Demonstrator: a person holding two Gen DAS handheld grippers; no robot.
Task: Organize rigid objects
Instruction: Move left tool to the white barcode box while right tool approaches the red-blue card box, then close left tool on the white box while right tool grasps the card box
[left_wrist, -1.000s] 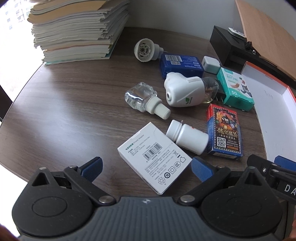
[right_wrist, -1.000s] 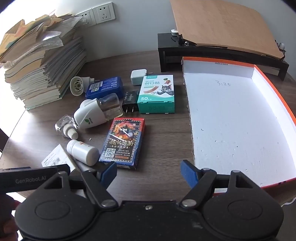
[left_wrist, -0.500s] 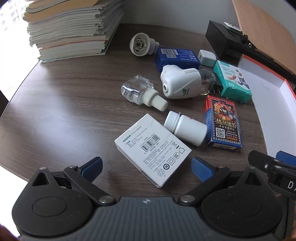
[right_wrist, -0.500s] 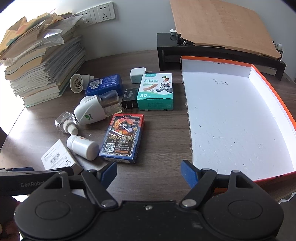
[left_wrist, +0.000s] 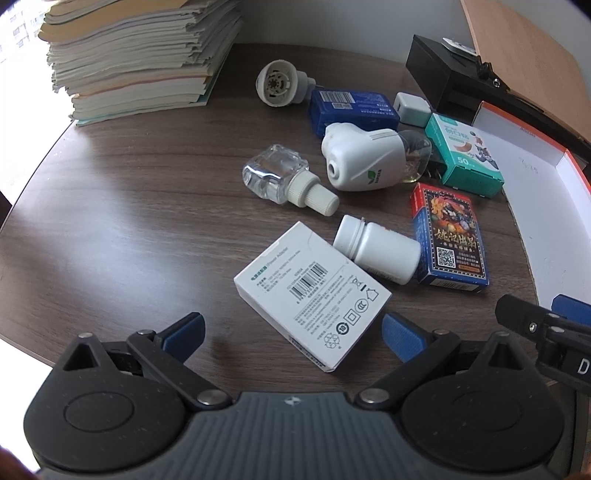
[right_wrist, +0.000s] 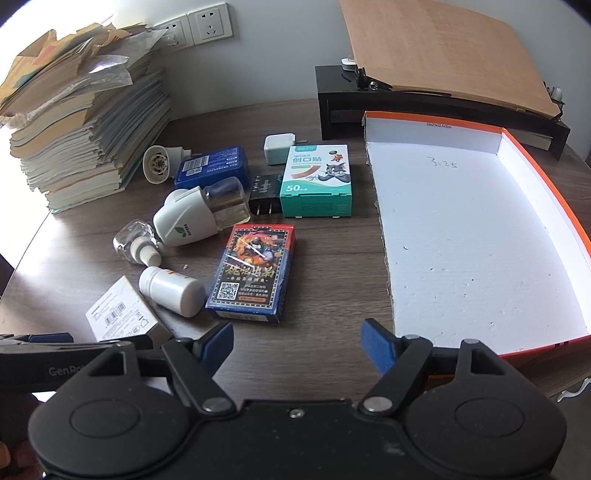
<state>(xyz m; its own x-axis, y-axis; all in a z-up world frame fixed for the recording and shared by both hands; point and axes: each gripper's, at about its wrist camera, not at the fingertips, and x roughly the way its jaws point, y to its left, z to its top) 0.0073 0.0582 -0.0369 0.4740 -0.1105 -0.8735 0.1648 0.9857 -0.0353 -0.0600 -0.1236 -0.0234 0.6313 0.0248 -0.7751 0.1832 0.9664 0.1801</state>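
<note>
Left wrist view: the left claw (left_wrist: 291, 328) is held low over the near edge of the dark wood counter (left_wrist: 129, 221), level, its 2 blue-tipped fingers (left_wrist: 184, 330) spread wide and gripping nothing. The near corner of the white adapter box (left_wrist: 312, 293) lies between the fingertips, flat on the counter; contact with either pad cannot be confirmed. A white pill bottle (left_wrist: 376, 253) lies on its side touching the box's far edge, with a playing-card box (left_wrist: 448, 238) just beside it. Farther back: a clear refill bottle (left_wrist: 280, 179), a white plug-in vaporizer (left_wrist: 365, 157), a blue box (left_wrist: 352, 109) and a teal bandage box (left_wrist: 463, 155). A stack of books (left_wrist: 136, 55) stands at the far left.

Right wrist view: the right claw (right_wrist: 297, 343) hovers level above bare counter, fingers apart and empty, pointing between the playing-card box (right_wrist: 255, 273) and the orange-edged white tray (right_wrist: 480, 236). The tray sits at the right and holds no items. The left tool's black body (right_wrist: 70, 354) crosses the lower left, beside the adapter box (right_wrist: 122, 314). A small white charger (right_wrist: 279, 147) and a black plug (right_wrist: 266, 194) lie near the bandage box (right_wrist: 317, 181).
</note>
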